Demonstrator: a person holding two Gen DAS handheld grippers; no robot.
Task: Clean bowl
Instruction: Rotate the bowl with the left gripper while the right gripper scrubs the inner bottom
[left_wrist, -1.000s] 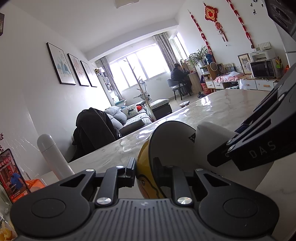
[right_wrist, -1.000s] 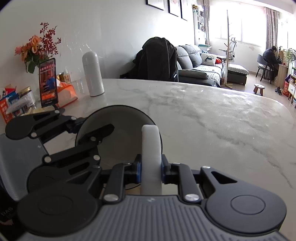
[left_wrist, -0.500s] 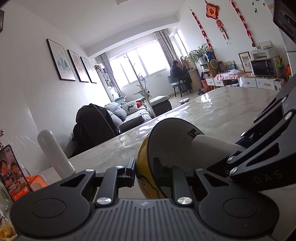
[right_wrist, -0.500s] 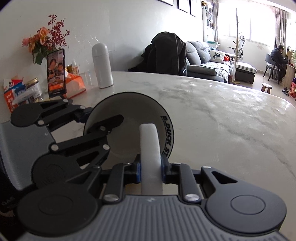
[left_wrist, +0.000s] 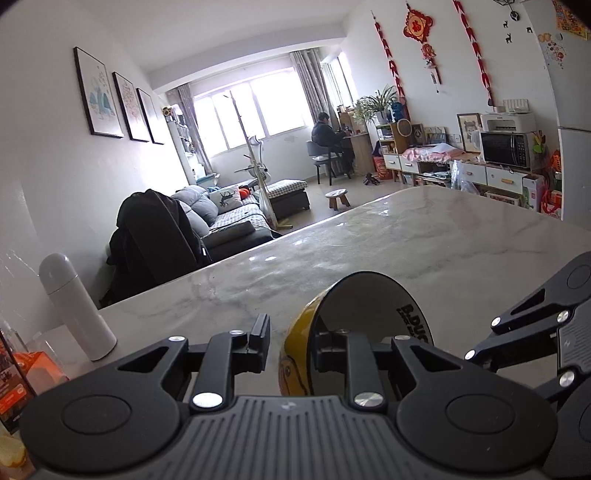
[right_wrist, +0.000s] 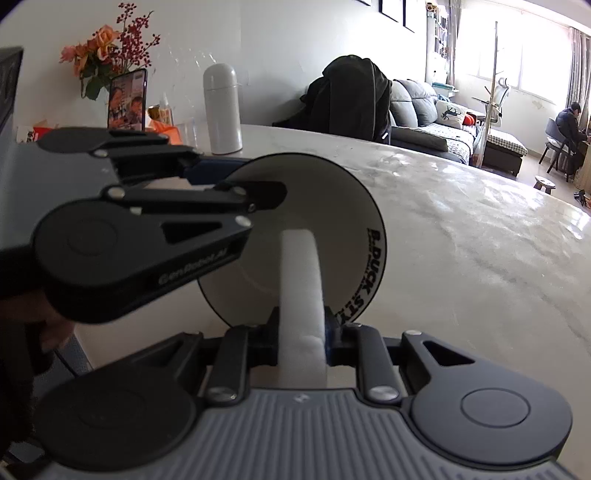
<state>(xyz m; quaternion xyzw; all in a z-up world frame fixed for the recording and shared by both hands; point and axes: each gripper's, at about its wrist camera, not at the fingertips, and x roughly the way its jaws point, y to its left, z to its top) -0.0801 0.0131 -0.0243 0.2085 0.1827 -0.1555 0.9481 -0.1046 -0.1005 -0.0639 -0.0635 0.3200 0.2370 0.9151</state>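
Right gripper (right_wrist: 301, 338): jaws clamped narrow on a white sponge (right_wrist: 300, 280) that juts straight forward along the fingers.
Sponge tip: reaches into the mouth of the bowl (right_wrist: 332, 221); whether it touches the inner wall cannot be told.
Left gripper (left_wrist: 290, 345): jaws spread; one finger stands inside the bowl (left_wrist: 373, 314), the other is apart from its yellow outer wall.
Bowl: tilted on its side just ahead of both grippers, white inside, black lettering at the rim, above the marble table (right_wrist: 480, 258).
Left gripper from the right wrist: comes in from the left (right_wrist: 236, 184), its fingers at the bowl's rim.
Farther, to the left: a white flask (right_wrist: 221, 109), then a phone (right_wrist: 126, 99) and flowers (right_wrist: 107, 59).
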